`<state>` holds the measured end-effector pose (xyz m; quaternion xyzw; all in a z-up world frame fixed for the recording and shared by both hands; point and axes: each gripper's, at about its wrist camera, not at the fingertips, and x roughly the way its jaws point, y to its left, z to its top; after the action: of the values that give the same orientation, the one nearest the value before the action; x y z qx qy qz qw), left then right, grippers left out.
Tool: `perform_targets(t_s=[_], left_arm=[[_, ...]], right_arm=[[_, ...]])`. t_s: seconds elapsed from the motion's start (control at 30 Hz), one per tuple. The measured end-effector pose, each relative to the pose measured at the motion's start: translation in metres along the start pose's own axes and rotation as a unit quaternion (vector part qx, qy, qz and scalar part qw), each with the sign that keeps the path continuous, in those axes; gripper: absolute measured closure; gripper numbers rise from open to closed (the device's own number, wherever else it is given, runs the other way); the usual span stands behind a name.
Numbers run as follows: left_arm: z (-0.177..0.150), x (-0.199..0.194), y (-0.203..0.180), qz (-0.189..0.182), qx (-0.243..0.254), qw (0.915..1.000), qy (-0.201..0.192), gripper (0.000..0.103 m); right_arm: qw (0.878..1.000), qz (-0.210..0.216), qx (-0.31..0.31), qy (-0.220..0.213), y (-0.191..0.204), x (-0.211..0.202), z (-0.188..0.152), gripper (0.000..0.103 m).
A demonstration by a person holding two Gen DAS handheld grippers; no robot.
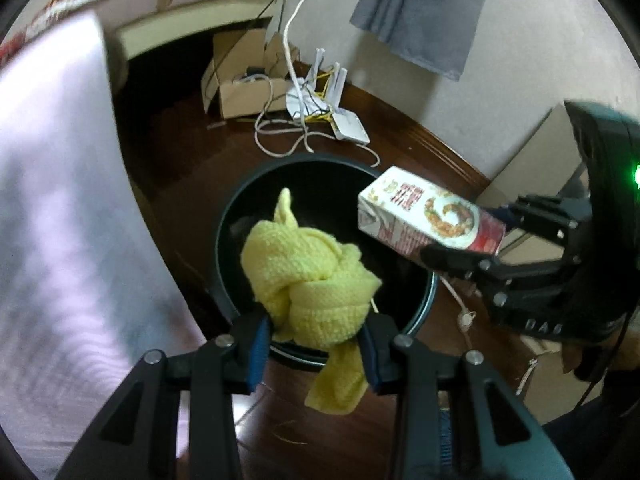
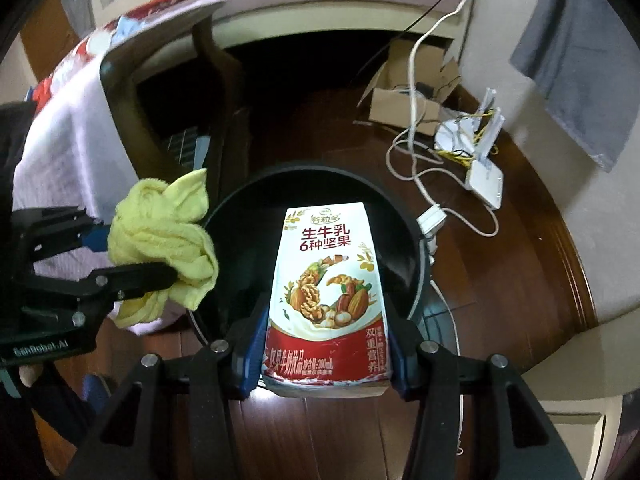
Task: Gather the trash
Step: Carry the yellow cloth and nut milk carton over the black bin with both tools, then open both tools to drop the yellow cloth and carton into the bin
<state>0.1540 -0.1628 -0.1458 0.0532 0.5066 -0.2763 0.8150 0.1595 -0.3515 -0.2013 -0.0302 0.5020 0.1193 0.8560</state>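
In the left wrist view we see the left gripper at the bottom centre, its blue-padded fingers pinching a knotted yellow cloth; the cloth bulges up above the pads and a loose tail hangs below them; behind it, in the middle of the frame, sits the dark round bin, so the cloth hangs over the near part of the bin's rim. At the right of the same view the right gripper comes in from the edge, clamped on a milk carton that tilts over the bin's right rim.

In the right wrist view the carton fills the lower centre, gripped at its red base between the blue pads, its white top pointing into the bin's mouth; the left gripper and cloth show at the left of that frame, just beside the bin's left rim. Toward the upper right lie a cardboard box, tangled white cables and a white router on the dark wooden floor; a grey cloth hangs on the wall.
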Motion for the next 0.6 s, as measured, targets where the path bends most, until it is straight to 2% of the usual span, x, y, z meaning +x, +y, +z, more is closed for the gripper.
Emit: perform_targets(t_s=[0.53, 0.6], left_arm=[[-0.002, 0.033, 0.009, -0.008, -0.003, 0.9992, 0.039, 0.063], [-0.003, 0.037, 0.008, -0.018, -0.001, 0.9986, 0.049, 0.054]], right_arm=[[0.999, 0.016, -0.033, 0.033, 0.010, 0.037, -0.001, 0.050], [0.998, 0.016, -0.044, 0.029, 0.012, 0.038, 0.001, 0.050]])
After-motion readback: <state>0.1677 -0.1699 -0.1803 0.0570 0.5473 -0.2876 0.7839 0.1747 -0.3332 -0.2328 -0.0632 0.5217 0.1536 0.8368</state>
